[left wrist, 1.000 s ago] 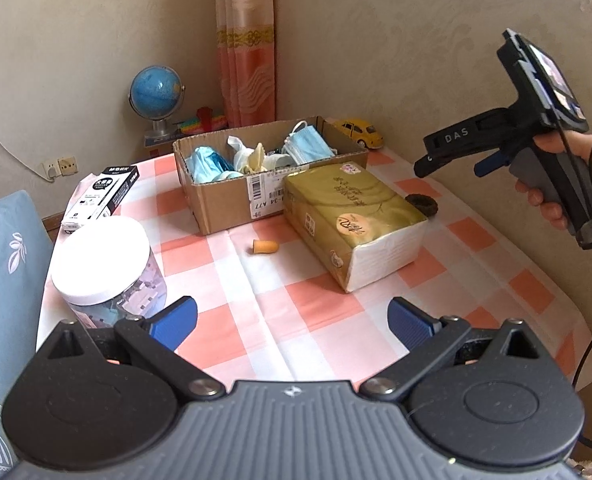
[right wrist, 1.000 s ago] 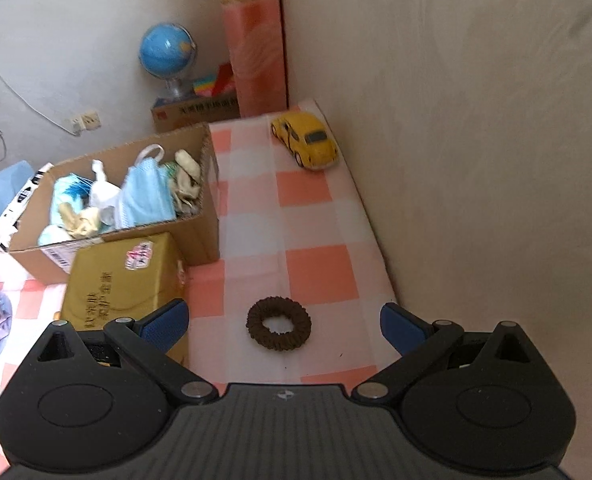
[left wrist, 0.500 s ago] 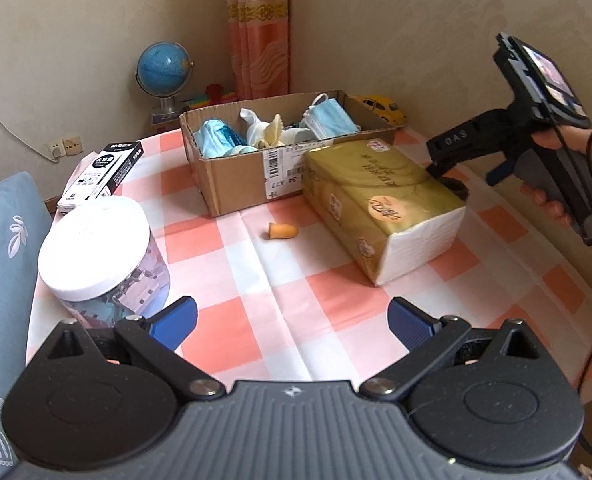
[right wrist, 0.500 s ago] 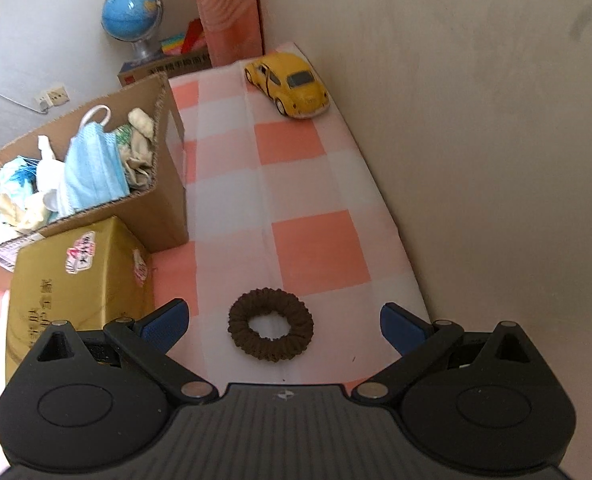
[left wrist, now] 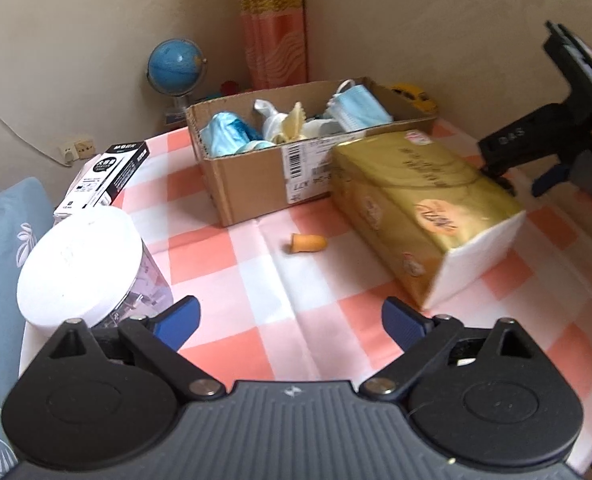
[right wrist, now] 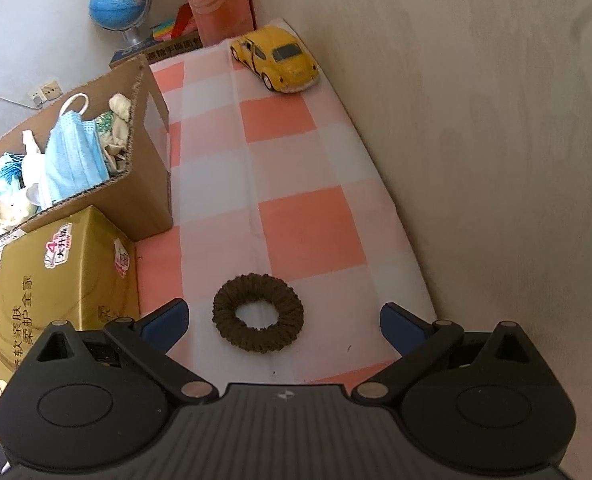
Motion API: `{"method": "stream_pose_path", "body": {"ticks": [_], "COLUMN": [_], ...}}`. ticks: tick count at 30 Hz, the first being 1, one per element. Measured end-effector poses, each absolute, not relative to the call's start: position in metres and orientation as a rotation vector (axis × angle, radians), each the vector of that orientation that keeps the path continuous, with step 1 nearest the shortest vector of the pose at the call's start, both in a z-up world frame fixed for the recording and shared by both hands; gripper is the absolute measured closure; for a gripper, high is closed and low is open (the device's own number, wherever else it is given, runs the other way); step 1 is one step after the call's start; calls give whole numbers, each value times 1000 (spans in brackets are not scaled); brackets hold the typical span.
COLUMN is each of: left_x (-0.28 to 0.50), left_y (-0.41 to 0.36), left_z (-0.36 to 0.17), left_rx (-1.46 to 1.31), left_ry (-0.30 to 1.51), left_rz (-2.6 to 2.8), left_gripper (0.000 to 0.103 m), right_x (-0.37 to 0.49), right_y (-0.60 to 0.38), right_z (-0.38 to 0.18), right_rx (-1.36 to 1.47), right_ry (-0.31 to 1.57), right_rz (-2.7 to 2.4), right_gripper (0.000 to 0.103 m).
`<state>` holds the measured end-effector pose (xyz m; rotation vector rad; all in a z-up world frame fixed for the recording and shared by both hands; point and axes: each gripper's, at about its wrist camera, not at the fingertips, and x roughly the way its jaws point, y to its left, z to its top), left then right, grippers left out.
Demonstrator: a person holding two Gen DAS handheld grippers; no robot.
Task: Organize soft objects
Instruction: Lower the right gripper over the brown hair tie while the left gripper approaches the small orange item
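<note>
Scrunchie, brown, lies flat on the checked cloth at lower centre of the right wrist view, just ahead of the right gripper and between its blue fingertips, nearer the left one; jaws wide apart, nothing clamped, pads not touching it. Gold tissue pack sits just left of the scrunchie, close to the left fingertip. Cardboard box w/ masks and other soft bits stands behind the pack, mid left. Yellow toy car at top centre, globe upper left; wall runs down the right side.

Left wrist view: left gripper at bottom, jaws closing but wide, nothing between them. Orange earplug lies alone on the cloth at frame centre, well ahead of the fingertips, in front of the box. Tissue pack to its right, white-lidded jar lower left beside the left fingertip, black-and-white carton behind the jar. Right gripper's body shows at right edge, behind the pack.
</note>
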<state>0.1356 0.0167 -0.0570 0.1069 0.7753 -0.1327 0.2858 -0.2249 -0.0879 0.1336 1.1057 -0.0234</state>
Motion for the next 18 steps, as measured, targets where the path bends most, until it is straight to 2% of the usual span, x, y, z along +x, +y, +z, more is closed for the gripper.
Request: {"method": "stream_pose_path", "body": {"ticks": [2,10,18], "left_x": [142,149,164], "left_y": [20,19,25], "left_z": [-59,-63,-69], "left_rx": [84,83,51], "left_ry": [792,795,809], "left_rz": [-135,-146,-128], "left_gripper": [17,18,41], "right_x": [287,295,296], "right_y": [-223,-214,-215], "right_z": [-89,-90,-90], "right_rx": [121,63,51], "right_ry": [1109,1140,1148], "right_rz": [-26,-47,-43], "right_gripper": [0,0,0]}}
